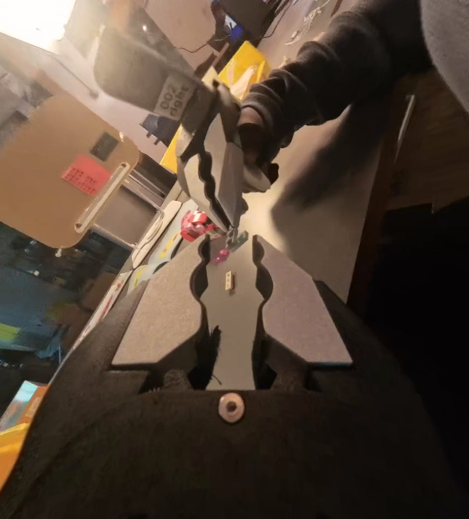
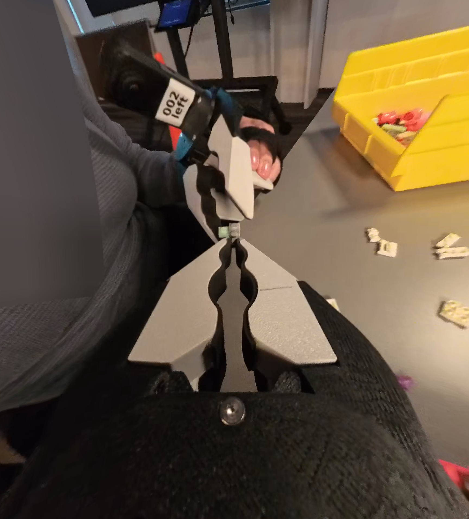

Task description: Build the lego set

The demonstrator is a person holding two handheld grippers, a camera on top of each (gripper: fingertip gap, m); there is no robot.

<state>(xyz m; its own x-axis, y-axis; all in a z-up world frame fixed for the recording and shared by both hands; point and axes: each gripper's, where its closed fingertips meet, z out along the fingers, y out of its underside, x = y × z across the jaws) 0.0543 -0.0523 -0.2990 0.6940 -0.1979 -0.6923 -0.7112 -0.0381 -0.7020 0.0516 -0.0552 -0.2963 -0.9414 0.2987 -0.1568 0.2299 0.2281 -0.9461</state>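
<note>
My right gripper (image 2: 232, 243) is shut on a small grey brick piece (image 2: 234, 230) with a pale green part (image 2: 222, 232) on its left side, held above the grey table (image 2: 340, 280). My left gripper (image 2: 227, 224) faces it from the other side. Its fingers stand apart around the piece without pressing on it. In the left wrist view my left gripper (image 1: 230, 240) is open and the grey piece (image 1: 238, 238) hangs between its tips, pinched from above by the right gripper (image 1: 229, 229).
A yellow bin (image 2: 413, 157) with red and other pieces stands at the back right. Several white pieces (image 2: 387, 248) lie on the table to the right. A red brick model (image 1: 195, 224), a magenta piece (image 1: 220, 256) and a tan plate (image 1: 230, 281) lie ahead of the left gripper. Only a small space, under 4 cm, lies between the two pairs of fingers.
</note>
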